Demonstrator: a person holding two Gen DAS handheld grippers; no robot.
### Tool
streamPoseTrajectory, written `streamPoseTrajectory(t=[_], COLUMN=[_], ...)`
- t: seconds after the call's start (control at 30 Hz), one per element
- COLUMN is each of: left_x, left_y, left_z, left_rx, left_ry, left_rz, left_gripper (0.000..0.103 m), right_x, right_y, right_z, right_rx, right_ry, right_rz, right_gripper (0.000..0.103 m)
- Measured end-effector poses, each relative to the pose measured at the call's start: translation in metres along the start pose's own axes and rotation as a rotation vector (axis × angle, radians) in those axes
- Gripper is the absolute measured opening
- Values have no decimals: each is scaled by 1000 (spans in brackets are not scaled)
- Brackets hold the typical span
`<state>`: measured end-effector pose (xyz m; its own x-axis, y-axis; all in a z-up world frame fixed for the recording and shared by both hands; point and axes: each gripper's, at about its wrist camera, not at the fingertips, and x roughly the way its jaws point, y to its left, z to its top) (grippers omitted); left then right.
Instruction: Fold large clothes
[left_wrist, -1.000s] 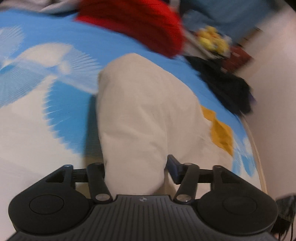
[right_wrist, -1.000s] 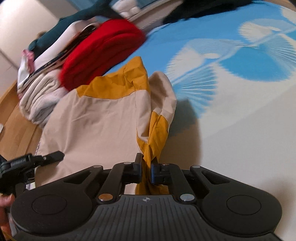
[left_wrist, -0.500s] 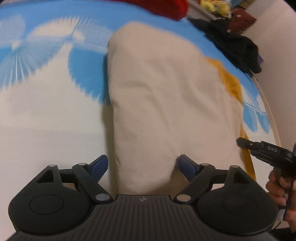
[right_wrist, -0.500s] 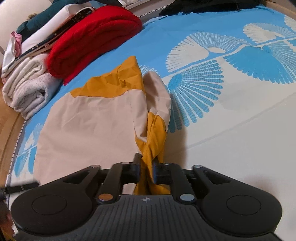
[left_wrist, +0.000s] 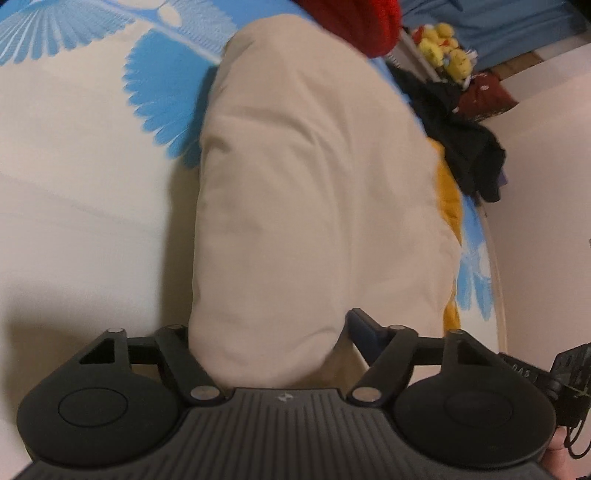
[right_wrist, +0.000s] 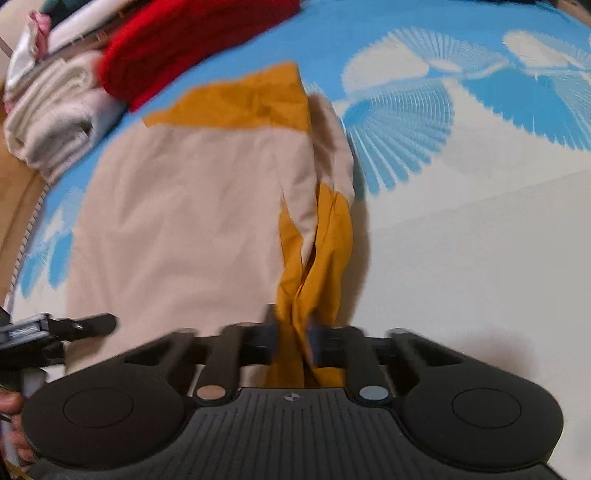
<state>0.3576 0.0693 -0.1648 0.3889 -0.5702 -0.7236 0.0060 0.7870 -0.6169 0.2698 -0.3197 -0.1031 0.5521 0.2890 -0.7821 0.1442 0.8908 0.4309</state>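
A large beige garment (right_wrist: 184, 221) with mustard-yellow panels (right_wrist: 251, 99) lies on the bed, folded lengthwise. In the left wrist view its beige fold (left_wrist: 306, 192) runs away from my left gripper (left_wrist: 269, 332), whose jaws stand wide apart around the near end of the fold, without clamping it. My right gripper (right_wrist: 291, 336) is shut on a bunched mustard-yellow edge (right_wrist: 314, 266) of the garment at its near right corner. The left gripper's tip shows at the left edge of the right wrist view (right_wrist: 85, 325).
The bed sheet (right_wrist: 461, 240) is white with blue fan prints. A folded red garment (right_wrist: 177, 48) and stacked pale folded clothes (right_wrist: 55, 114) lie at the far end. A black garment (left_wrist: 461, 147) and yellow plush toys (left_wrist: 443, 51) sit by the wall.
My left gripper's jaws opened, then narrowed a little around the beige fold. My right gripper stayed shut on the yellow edge; the view shifted slightly closer and is blurred.
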Motion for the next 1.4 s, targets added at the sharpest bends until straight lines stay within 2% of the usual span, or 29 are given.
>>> streamPoseTrajectory(t=[0.07,0.13,0.23,0.3,0.33,0.37,0.4,0.43,0.5,0.57,0.6,0.63,0.67,0.7,0.77,0.9,1.03,1.13,1.2,1.27,1.33,1.4], left_x=[2,5,0,-20,-33,-46,-59,-67,-63,-35,-23,-20,-27,-38,-68,-126,-174,-204,-223,-239,-255,-261], left_y=[-8,-14,-20,-35,-49,-64,-81,-95,-110,-111,-111,-112,-113,-122,-137,-164,-187,-201,-204,-206,-205,-203], left_z=[0,-2,-4,0,0,-1,-7,-14,-29,-48,-58,-63,-69,-71,-79,-102,-140,-175,-200,-224,-250,-270], left_rx=[19,34,6,41,111,185,278,358,482,612,664,680,678,674,681,643,615,609,604,603,619,623], left_ry=[-26,-35,-2,12,-6,-36,-71,-90,-70,-7,-5,-14,-34,-76,-199,-394,-513,-582,-614,-647,-697,-703], left_rz=[-30,-23,54,162,217,249,272,263,241,356,422,468,483,488,499,490,501,515,514,512,499,482], left_gripper=[77,79,82,82,82,82,82,82,81,83,84,84,84,84,86,101,101,101,101,101,101,101], right_x=[-12,-16,-9,-6,-6,-7,-8,-7,-5,-1,-1,-1,-4,-10,-34,-108,-191,-240,-266,-281,-288,-289], right_y=[-6,-15,-16,-11,-9,-9,-8,-9,-8,-9,-9,-8,-9,-8,-5,15,54,79,89,93,89,80], right_z=[8,13,12,9,8,9,9,9,6,3,1,-1,-3,-4,-6,-8,-25,-51,-77,-103,-126,-150], right_rx=[43,79,49,25,15,8,1,-10,-36,-64,-78,-85,-88,-92,-100,-105,-139,-190,-221,-256,-281,-284], right_ry=[-60,-86,-57,-35,-32,-34,-36,-33,-20,-5,0,-3,-12,-34,-147,-459,-736,-875,-937,-957,-916,-854], right_rz=[12,5,-45,-58,-66,-70,-76,-81,-94,-119,-133,-146,-160,-176,-218,-209,-187,-188,-183,-197,-170,-145], right_gripper=[5,5,6,12,14,19,20,21,36,37,37,37,37,37,37,37,43,52,59,61,62,63])
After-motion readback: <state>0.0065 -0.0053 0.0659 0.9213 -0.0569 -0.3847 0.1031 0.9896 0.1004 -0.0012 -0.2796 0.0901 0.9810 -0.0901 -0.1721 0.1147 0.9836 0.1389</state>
